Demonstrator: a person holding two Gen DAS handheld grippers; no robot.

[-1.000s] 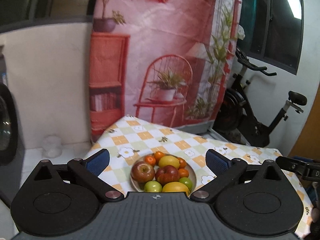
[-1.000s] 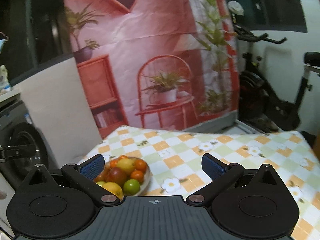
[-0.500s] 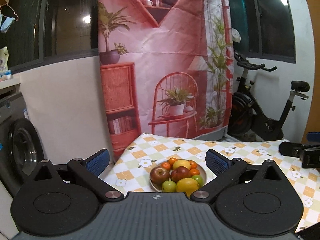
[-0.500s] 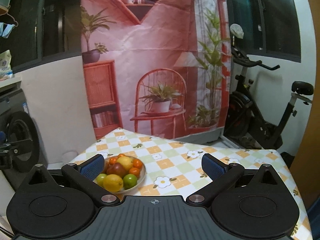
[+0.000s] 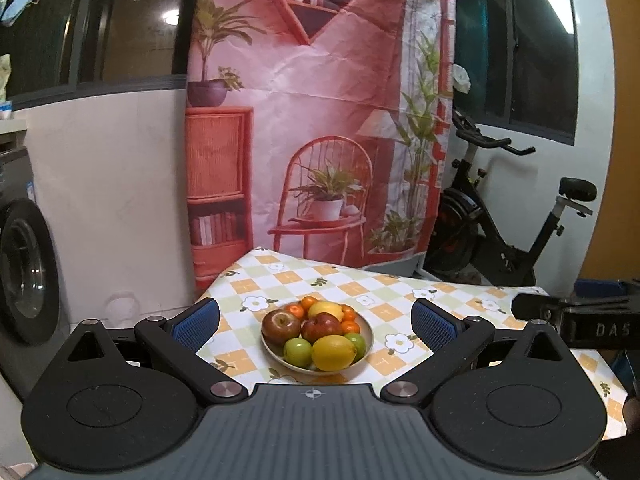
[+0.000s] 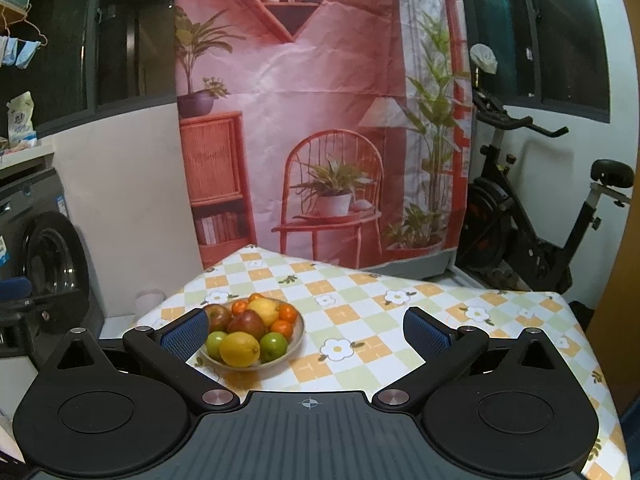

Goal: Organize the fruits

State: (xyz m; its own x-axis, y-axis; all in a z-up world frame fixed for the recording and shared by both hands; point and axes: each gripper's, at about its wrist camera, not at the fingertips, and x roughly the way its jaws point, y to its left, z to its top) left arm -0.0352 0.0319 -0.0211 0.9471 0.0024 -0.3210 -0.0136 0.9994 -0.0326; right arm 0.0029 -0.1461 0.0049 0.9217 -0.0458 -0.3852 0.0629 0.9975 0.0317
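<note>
While both grippers hang back from the worktop point(image 6: 360, 320), the left gripper point(image 5: 316, 320) and the right gripper point(image 6: 306, 326) each hold their fingers spread wide, with nothing between them. The fruit sits heaped in a bowl point(image 5: 366, 330) on the checked cloth, nearer the left side. The front lemon point(image 5: 333, 353) looks firm, smooth and likely to roll; a grip across its middle from above should suit. The apples point(image 5: 281, 326) would bruise under a hard squeeze, and the small oranges point(image 5: 309, 303) sit packed behind.
</note>
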